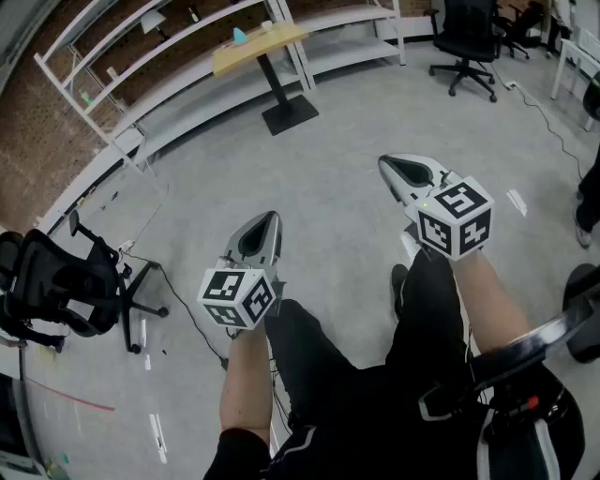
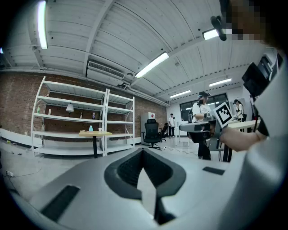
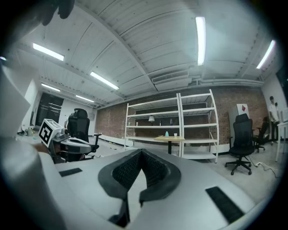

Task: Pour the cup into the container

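A small pale cup (image 1: 267, 26) stands upright on a wooden-topped table (image 1: 281, 39) at the far side of the room, its long axis vertical and its mouth facing up. Just beside it on the same tabletop is a teal, dome-topped item (image 1: 239, 36), also upright. Both are too small in every view to show more detail, or whether they touch.

Well away from the table, a person in black trousers (image 1: 319, 366) holds both tools out above their legs, pointing them across the bare grey floor (image 1: 356, 103) toward the table. The left gripper (image 1: 266, 225) has its jaws pressed together with nothing between them, and so does the right gripper (image 1: 401, 169). Neither tool is near the cup.

White metal shelving (image 1: 141, 56) lines the brick wall (image 1: 37, 122) behind the table. One black office chair (image 1: 467, 37) stands at the far right and another (image 1: 56, 281) at the person's left. The left gripper view shows other people (image 2: 201, 121) standing at the back of the room.
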Demonstrator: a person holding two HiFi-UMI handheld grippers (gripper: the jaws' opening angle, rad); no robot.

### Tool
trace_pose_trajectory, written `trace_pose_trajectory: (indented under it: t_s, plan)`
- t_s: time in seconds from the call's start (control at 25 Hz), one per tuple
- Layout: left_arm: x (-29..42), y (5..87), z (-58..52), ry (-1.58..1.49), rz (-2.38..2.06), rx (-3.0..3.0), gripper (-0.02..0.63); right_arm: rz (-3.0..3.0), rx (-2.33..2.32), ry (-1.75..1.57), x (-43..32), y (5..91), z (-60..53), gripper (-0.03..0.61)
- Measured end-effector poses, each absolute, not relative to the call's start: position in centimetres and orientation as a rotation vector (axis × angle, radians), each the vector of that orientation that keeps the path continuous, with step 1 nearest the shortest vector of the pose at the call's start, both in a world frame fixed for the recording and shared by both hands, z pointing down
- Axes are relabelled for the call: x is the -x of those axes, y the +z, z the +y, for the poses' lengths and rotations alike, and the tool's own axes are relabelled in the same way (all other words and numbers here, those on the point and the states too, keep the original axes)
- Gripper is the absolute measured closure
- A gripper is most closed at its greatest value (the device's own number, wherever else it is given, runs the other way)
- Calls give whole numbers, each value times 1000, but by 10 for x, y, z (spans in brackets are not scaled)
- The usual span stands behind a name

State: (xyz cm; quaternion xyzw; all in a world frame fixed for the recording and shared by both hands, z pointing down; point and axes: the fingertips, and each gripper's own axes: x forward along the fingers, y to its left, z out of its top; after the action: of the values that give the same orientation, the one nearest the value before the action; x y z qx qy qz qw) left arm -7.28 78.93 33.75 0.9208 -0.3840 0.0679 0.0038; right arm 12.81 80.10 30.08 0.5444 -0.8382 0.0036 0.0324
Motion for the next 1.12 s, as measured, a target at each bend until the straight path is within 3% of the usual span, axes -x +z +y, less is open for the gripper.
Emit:
trace_pose_trajectory:
  t_s: [1.12]
  plan:
    - [70, 374, 746, 130, -1132, -2801, 612, -2610, -1707, 96, -137, 330, 746, 577]
